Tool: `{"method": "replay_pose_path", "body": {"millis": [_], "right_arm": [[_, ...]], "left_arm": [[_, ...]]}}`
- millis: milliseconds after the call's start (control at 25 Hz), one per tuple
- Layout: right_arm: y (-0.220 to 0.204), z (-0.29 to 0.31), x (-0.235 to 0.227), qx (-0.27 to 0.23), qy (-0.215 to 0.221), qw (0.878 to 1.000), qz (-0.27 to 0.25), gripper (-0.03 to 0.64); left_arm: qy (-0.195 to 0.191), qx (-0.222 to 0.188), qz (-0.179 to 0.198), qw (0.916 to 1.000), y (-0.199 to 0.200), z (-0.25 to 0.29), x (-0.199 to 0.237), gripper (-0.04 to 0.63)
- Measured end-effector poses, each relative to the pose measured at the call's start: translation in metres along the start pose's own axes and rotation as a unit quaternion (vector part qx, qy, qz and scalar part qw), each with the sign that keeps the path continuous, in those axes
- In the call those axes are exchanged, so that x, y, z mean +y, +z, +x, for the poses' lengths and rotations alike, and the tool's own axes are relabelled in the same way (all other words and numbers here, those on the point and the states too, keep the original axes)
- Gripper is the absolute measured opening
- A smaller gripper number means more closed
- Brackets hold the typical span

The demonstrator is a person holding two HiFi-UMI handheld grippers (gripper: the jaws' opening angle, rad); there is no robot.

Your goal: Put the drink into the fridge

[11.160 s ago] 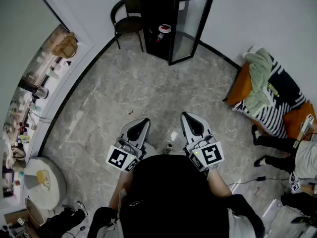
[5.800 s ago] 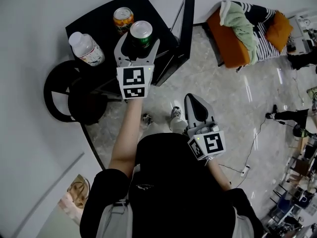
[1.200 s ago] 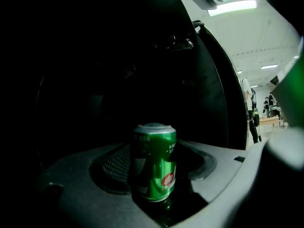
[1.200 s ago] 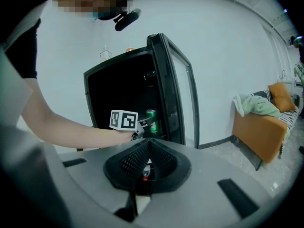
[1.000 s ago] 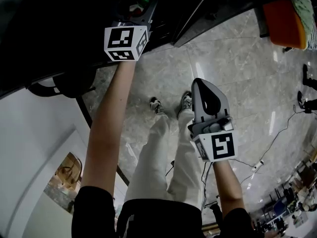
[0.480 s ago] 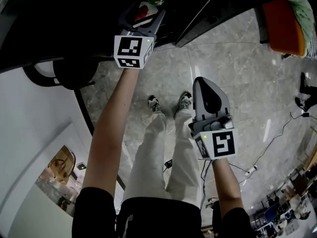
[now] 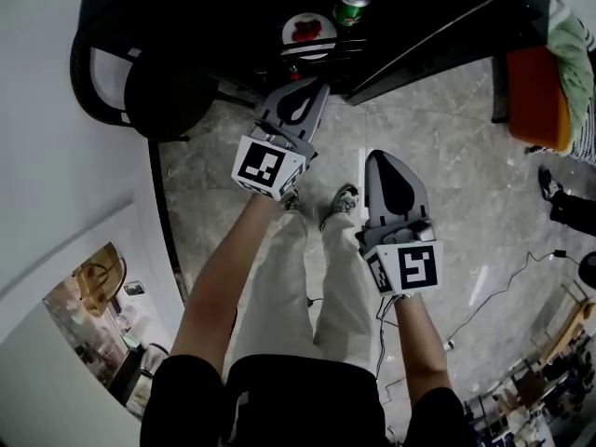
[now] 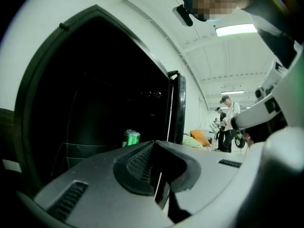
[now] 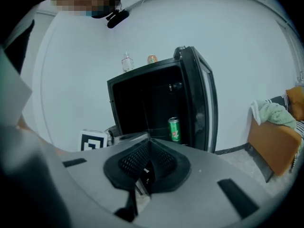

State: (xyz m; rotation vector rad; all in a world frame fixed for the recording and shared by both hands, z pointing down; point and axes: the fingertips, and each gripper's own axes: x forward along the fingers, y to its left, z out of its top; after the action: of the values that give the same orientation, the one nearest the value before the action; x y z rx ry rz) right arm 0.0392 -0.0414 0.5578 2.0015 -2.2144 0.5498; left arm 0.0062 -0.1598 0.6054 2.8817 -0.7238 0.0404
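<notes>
- Drink: green can (image 7: 351, 3) stands upright on a shelf inside the fridge (image 7: 186, 7), free of both grippers. The left gripper view shows it (image 8: 131, 137) beyond the jaw tips, and the right gripper view shows it (image 9: 174, 128) near the open side of the cabinet.
- Right gripper (image 7: 386, 158): nearest to the body, held over the grey stone floor (image 7: 456, 184) above the person's shoes. Jaws pressed together with nothing between them (image 9: 148, 141).
- Left gripper (image 7: 305, 91): further forward, just short of the fridge front and aimed into it. Jaws have just closed and now meet, with nothing between them (image 8: 154, 145).
- Plate (image 7: 308, 31): white with something red on it, on the same shelf just left of the green can in the head view.
- Fridge door (image 7: 438, 35): swung open to the right, with a dark frame and a glass panel (image 9: 202, 99).
- Fridge top: a clear bottle (image 9: 126, 62) and an orange can (image 9: 152, 59) stand side by side.
- Black chair (image 7: 154, 87): left of the fridge, against the wall.
- Orange seat (image 7: 533, 96): well to the right, with a green cloth (image 7: 573, 49) on it.
- Far background, left gripper view: people standing (image 8: 230, 122).
</notes>
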Motion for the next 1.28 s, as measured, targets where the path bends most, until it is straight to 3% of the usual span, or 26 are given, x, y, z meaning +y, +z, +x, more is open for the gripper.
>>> {"method": "replay_pose_path", "body": {"millis": [200, 440, 640, 880, 1080, 1280], "right_arm": [[0.024, -0.006, 0.030, -0.005, 0.031, 0.999, -0.007, 0.014], [0.059, -0.033, 0.087, -0.010, 0.076, 0.997, -0.008, 0.014], [0.112, -0.054, 0.136, -0.017, 0.147, 0.989, -0.024, 0.013], [0.153, -0.090, 0.192, -0.036, 0.214, 0.974, -0.057, 0.014], [0.175, -0.124, 0.210, -0.039, 0.255, 0.963, -0.072, 0.014], [0.189, -0.151, 0.210, -0.040, 0.268, 0.959, -0.082, 0.014]], "left_arm": [[0.001, -0.022, -0.023, 0.9995, 0.051, -0.060, -0.026, 0.009], [0.018, -0.051, -0.011, 0.9985, 0.126, -0.143, -0.066, 0.009], [0.062, -0.027, -0.033, 0.9972, 0.170, -0.192, -0.085, 0.009], [0.109, -0.049, -0.024, 0.9925, 0.212, -0.253, -0.110, 0.009], [0.124, -0.061, -0.015, 0.9903, 0.246, -0.271, -0.139, 0.009], [0.135, -0.080, -0.013, 0.9875, 0.272, -0.275, -0.160, 0.009]]}}
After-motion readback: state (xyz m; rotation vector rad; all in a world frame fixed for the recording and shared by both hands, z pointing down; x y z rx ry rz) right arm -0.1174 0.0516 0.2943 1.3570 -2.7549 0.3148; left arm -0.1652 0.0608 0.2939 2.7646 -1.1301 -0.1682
